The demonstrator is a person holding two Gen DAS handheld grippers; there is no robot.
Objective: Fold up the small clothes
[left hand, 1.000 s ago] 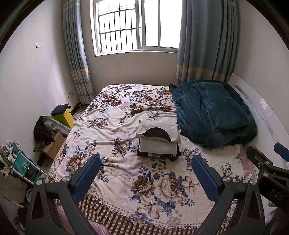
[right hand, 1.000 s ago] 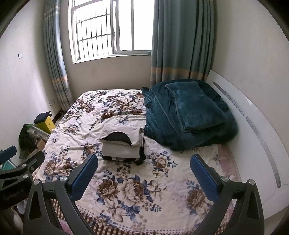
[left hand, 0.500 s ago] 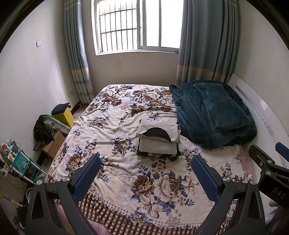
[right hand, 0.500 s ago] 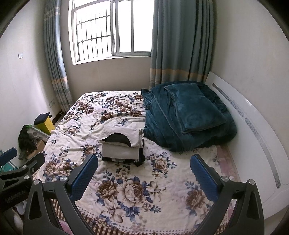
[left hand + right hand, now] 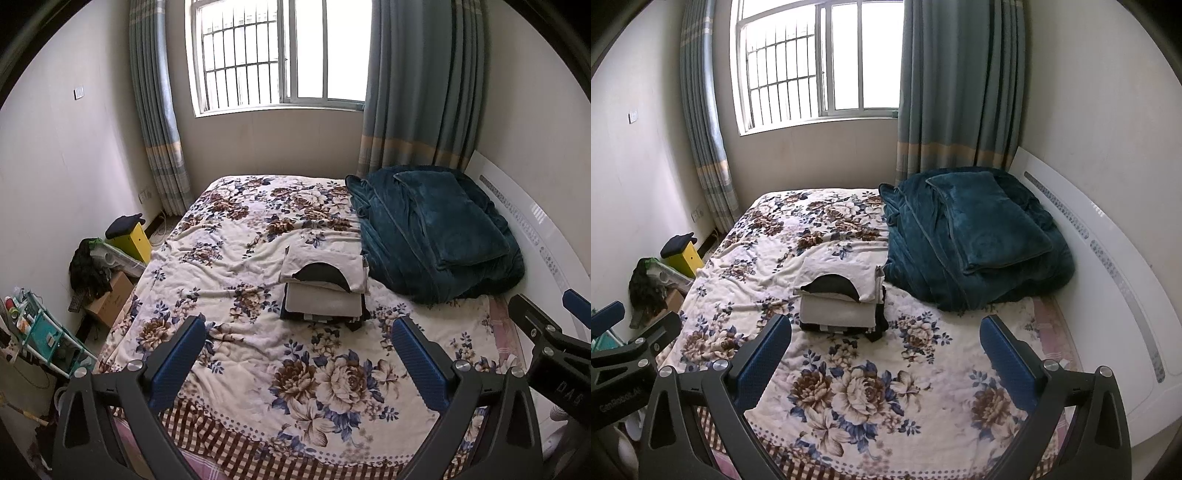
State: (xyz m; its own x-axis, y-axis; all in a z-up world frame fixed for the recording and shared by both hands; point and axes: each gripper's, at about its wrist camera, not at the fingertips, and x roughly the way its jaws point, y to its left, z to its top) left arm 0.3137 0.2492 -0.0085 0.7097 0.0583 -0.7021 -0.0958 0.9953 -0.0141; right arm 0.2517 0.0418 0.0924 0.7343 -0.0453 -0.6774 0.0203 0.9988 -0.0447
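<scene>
A stack of folded clothes (image 5: pixel 325 291) sits mid-bed on the floral bedspread (image 5: pixel 258 362); the top piece is cream with a black patch. It also shows in the right wrist view (image 5: pixel 842 295). My left gripper (image 5: pixel 299 350) is open and empty, held above the near part of the bed, short of the stack. My right gripper (image 5: pixel 886 350) is open and empty, also short of the stack. Each gripper shows at the edge of the other's view: the right one (image 5: pixel 554 332), the left one (image 5: pixel 628 339).
A folded teal blanket (image 5: pixel 436 232) lies on the bed's right side by the white headboard (image 5: pixel 532 221). A yellow stool (image 5: pixel 129 236), a cardboard box (image 5: pixel 110 299) and a teal rack (image 5: pixel 44 339) stand on the floor at left. A window (image 5: pixel 280 55) and curtains are behind.
Both views have shifted slightly; the grippers have drifted a little back from the bed. The stack has not moved. Jaws remain wide open.
</scene>
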